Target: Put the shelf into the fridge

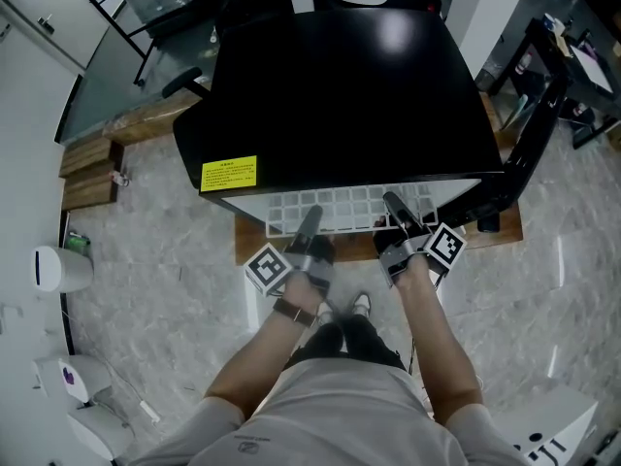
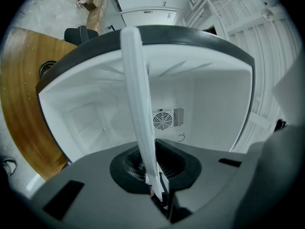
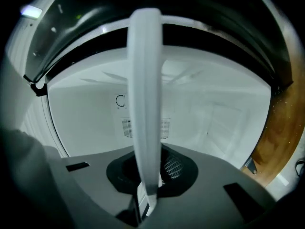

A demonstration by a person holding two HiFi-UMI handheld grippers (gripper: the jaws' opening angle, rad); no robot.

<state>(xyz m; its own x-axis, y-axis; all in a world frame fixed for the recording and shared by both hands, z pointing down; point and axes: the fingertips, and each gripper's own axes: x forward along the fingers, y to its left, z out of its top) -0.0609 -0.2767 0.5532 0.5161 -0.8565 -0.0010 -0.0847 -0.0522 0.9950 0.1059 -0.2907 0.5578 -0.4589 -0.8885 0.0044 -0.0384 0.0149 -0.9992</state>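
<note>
I have the left gripper (image 1: 310, 225) closed on the front rim of the white wire shelf (image 1: 340, 210). The right gripper (image 1: 396, 208) is clamped on the same rim, further right. The shelf lies flat at the mouth of the black fridge (image 1: 349, 105). Its back part is under the fridge's top and its front strip sticks out towards me.

In the left gripper view the rim (image 2: 138, 94) runs up from between the shut jaws as a white bar. Behind it is the fridge's white inside, with a round fan grille (image 2: 162, 120) on the back wall. The right gripper view shows the same rim (image 3: 145, 89) pinched in its jaws.

The fridge stands on a wooden board (image 1: 247, 249), and a yellow label (image 1: 229, 174) sits on its top near the front left corner.
</note>
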